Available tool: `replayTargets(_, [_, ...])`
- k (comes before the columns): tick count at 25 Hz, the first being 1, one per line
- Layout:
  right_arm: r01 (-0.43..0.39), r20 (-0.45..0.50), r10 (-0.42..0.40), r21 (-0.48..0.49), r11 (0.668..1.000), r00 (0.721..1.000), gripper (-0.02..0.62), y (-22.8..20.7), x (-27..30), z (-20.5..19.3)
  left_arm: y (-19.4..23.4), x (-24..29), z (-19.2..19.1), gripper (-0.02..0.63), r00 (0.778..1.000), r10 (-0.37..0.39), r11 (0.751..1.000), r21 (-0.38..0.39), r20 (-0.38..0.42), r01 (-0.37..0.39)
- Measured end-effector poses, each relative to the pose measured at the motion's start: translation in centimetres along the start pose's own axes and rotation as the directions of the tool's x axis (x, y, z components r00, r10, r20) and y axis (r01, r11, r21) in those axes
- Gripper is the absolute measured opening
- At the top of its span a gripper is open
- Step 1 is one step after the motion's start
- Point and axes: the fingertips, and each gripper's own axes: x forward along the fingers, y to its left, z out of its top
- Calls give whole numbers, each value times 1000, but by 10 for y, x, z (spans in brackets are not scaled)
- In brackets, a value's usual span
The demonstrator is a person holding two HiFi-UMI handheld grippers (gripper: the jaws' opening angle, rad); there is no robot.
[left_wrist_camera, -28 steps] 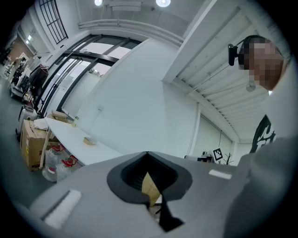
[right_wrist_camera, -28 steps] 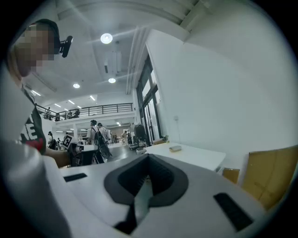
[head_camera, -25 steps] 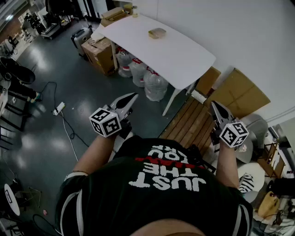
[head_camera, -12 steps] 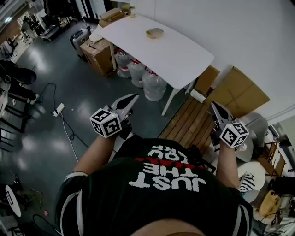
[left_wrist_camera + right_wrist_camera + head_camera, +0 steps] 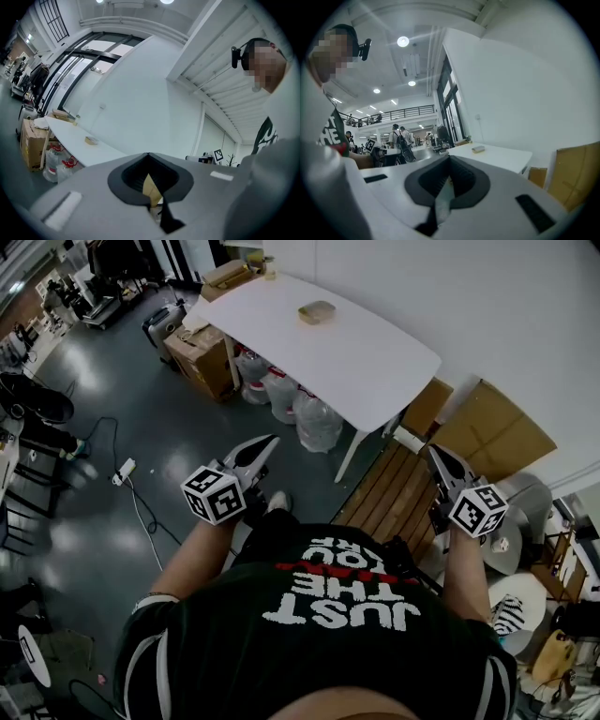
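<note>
Since a second ago: left gripper [image 5: 270, 439] and right gripper [image 5: 432, 453] hang much where they were; a shoe [image 5: 277, 502] now shows by the left one.
Left gripper: jaws pressed together with nothing between them, over the dark floor, pointing toward the water jugs [image 5: 317, 427] under the white table [image 5: 375, 362], well apart from them.
Right gripper: jaws likewise closed and empty, above the wooden pallet [image 5: 384, 493], near the cardboard sheets [image 5: 487, 432].
Small tin [image 5: 317, 311]: on the tabletop, far from both.
Left gripper view only: tall windows [image 5: 75, 75] behind the table.
Right gripper view only: people [image 5: 401, 140] walking under a railed balcony [image 5: 389, 112].
</note>
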Motion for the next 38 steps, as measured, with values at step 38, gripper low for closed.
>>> replayTargets(38, [185, -59, -185, 4, 983, 981, 6, -249, 467, 167, 398, 396, 156, 8, 927, -284, 958, -97, -244, 268])
